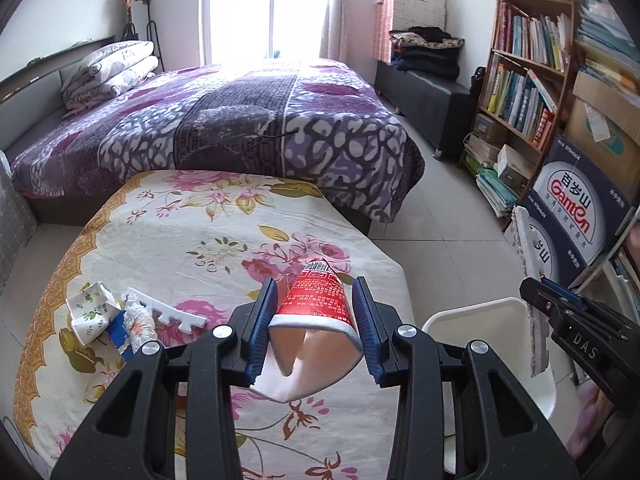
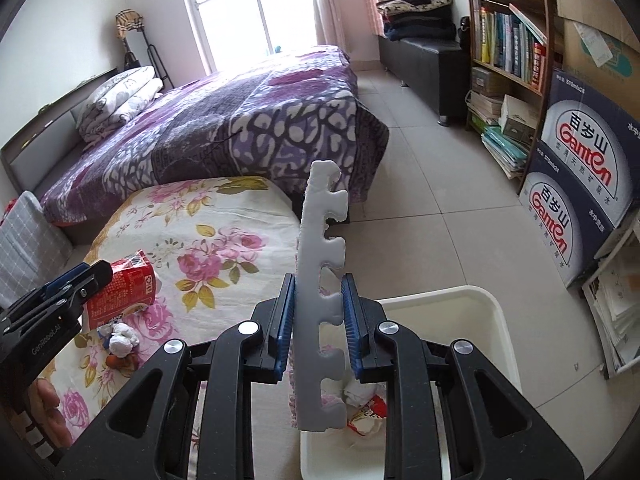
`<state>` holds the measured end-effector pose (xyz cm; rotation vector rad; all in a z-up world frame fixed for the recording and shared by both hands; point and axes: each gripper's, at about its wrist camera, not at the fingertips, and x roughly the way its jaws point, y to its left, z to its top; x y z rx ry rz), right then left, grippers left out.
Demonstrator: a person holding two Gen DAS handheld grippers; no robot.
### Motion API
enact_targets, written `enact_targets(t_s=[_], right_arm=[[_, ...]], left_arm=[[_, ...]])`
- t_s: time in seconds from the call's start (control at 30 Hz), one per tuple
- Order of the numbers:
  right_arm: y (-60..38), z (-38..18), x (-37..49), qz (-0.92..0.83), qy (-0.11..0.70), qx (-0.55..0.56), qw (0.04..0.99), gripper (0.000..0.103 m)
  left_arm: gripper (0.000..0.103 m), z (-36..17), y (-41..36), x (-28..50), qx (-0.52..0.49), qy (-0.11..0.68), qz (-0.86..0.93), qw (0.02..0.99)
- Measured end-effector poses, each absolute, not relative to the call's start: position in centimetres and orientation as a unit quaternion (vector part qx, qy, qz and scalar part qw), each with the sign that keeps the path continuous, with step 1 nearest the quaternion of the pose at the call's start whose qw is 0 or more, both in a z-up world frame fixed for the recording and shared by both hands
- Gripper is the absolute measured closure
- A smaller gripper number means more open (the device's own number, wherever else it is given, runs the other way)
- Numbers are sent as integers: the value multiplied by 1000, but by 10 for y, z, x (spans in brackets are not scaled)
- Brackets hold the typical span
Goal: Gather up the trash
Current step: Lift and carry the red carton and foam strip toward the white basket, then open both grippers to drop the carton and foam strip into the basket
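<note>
In the left wrist view my left gripper (image 1: 315, 292) is shut on a crushed red paper cup (image 1: 320, 312), held above the floral tablecloth (image 1: 208, 220). A crumpled green-patterned cup (image 1: 90, 312), a toothed white foam strip (image 1: 168, 312) and a wad of tissue (image 1: 138, 322) lie on the cloth at the left. My right gripper (image 2: 319, 284) is shut on another notched white foam strip (image 2: 324, 240), upright over the white bin (image 2: 484, 312), which has wrappers (image 2: 368, 410) inside. The left gripper (image 2: 76, 280) with the red cup (image 2: 120, 292) shows at the left.
A bed with a purple blanket (image 1: 248, 120) stands beyond the table. A bookshelf (image 1: 524, 68), stacked Ganten boxes (image 2: 580, 184) and piles of books line the right side. A black bench (image 1: 428, 92) sits by the far wall. Tiled floor (image 2: 432, 208) lies between.
</note>
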<state>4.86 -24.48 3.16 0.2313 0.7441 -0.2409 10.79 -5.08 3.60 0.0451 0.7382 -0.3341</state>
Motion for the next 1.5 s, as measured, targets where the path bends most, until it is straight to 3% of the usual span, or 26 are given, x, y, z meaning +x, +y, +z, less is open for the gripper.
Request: enact_targets(t_s=[0.27,0.33,1.13,1.27,1.37,1.5], right_arm=[[-279,28,36,-162,368,140,905,78],[-288,28,32,-173,367,150,902,69],[-381,35,-23,-277,321,236,875,43],[-387,37,-29,-293,311,244,871,38],[-389,38,-30,-301,307,243,869,35],[-384,38,-27,-302,305,241,870,22]], left_arm=[[64,35,-84,99,39,356,-192,914],[64,34,-93,96,43,355,-200,912],[63,15,-199,62,49,394,-339,853],[59,9,-208,61,39,409,-360,838],[50,6,-210,59,48,409,-357,838],[42,6,-204,62,50,408,-342,845]])
